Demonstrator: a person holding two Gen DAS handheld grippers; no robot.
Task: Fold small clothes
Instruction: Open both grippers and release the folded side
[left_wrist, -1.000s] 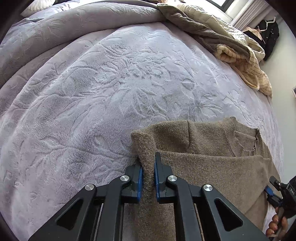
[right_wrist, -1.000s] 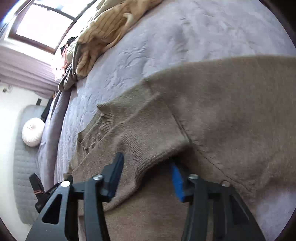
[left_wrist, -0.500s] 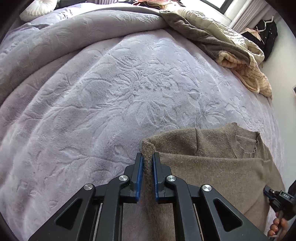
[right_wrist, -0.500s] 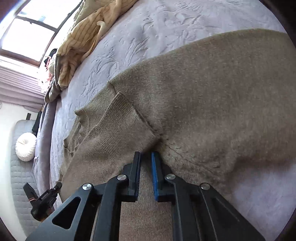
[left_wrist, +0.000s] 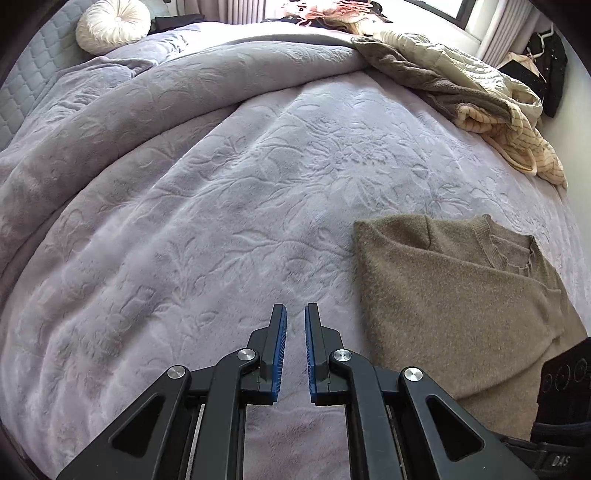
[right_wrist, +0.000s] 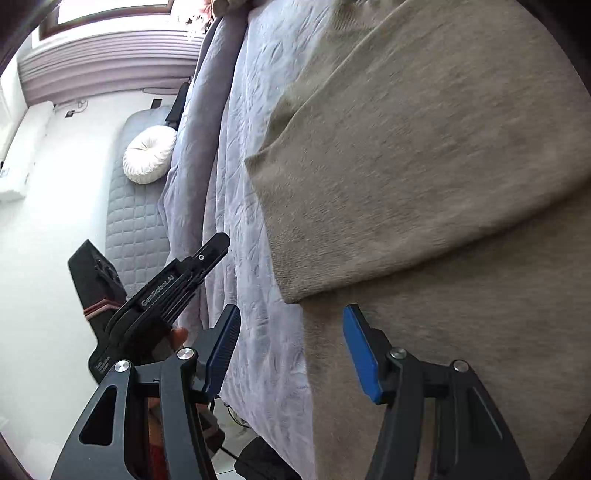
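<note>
An olive-brown knit sweater (left_wrist: 454, 310) lies on the lilac bedspread (left_wrist: 221, 206), its left side and sleeve folded over its body, collar at the far right. My left gripper (left_wrist: 294, 332) is off the sweater, to its left over the bare bedspread, its jaws a narrow gap apart and holding nothing. In the right wrist view the sweater (right_wrist: 424, 166) fills the right side, with a folded edge near the fingers. My right gripper (right_wrist: 291, 328) is open and empty, straddling the sweater's left edge. The left gripper also shows there (right_wrist: 210, 251).
A heap of beige and striped clothes (left_wrist: 476, 99) lies at the bed's far right. A rolled lilac duvet (left_wrist: 147, 96) runs across the back. A round white cushion (left_wrist: 110, 26) rests on the grey quilted headboard. The bed's near edge and floor show in the right wrist view (right_wrist: 236, 417).
Both grippers let go of the sweater fold. The left one pulled back to the left onto bare bedspread; the right one opened wide and swung toward the sweater's left edge.
</note>
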